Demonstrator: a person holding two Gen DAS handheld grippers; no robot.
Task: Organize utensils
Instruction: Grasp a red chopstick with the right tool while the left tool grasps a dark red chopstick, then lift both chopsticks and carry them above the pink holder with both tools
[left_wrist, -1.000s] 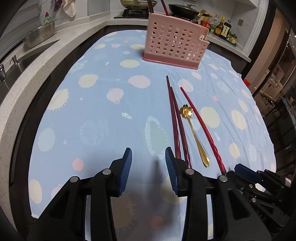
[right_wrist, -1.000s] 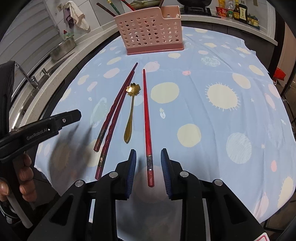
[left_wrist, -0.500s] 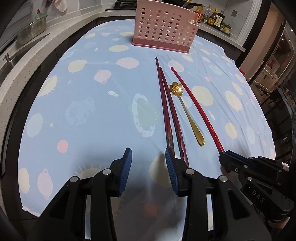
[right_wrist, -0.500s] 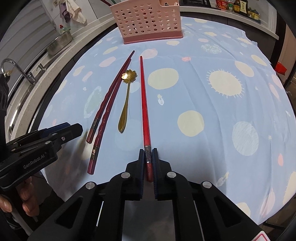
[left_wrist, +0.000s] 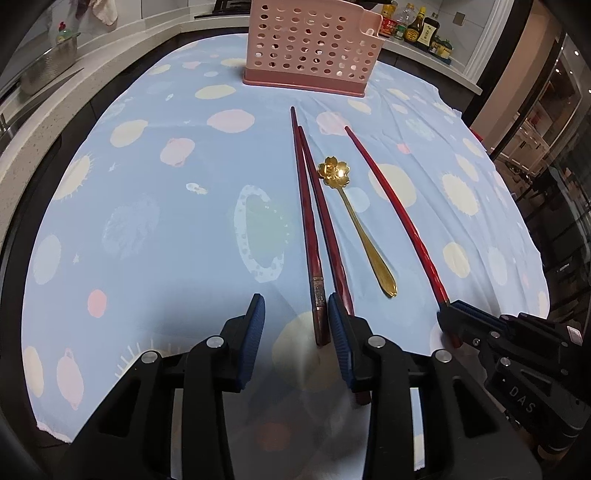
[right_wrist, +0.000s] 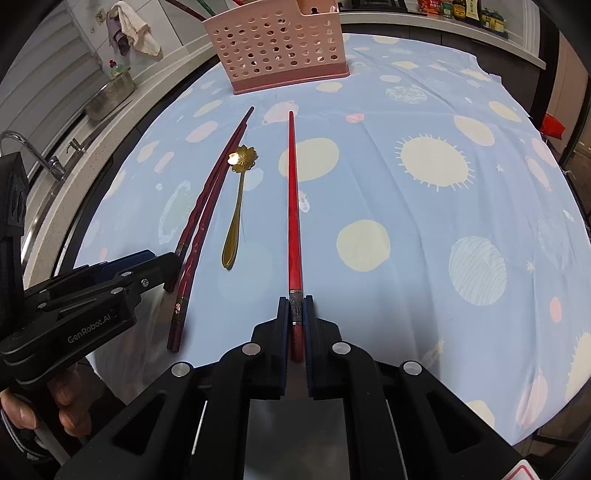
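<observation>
A bright red chopstick (right_wrist: 293, 206) lies on the blue spotted cloth, and my right gripper (right_wrist: 295, 308) is shut on its near end; it also shows in the left wrist view (left_wrist: 397, 210). Two dark red chopsticks (left_wrist: 314, 229) lie side by side left of a gold flower spoon (left_wrist: 354, 221). My left gripper (left_wrist: 295, 317) is open, its jaws around the near end of the left dark chopstick; the other one runs under its right finger. The pink perforated utensil holder (left_wrist: 312, 44) stands at the far end and also shows in the right wrist view (right_wrist: 280, 46).
The blue spotted cloth (left_wrist: 147, 206) covers the table. A sink with a tap (right_wrist: 33, 155) and a metal basket (right_wrist: 110, 96) are on the counter to the left. Sauce bottles (left_wrist: 417, 27) stand on the back counter. The right gripper (left_wrist: 509, 339) shows in the left view.
My right gripper closed on the near end of the bright red chopstick. My left gripper moved forward and right, so its open jaws now straddle the end of a dark chopstick.
</observation>
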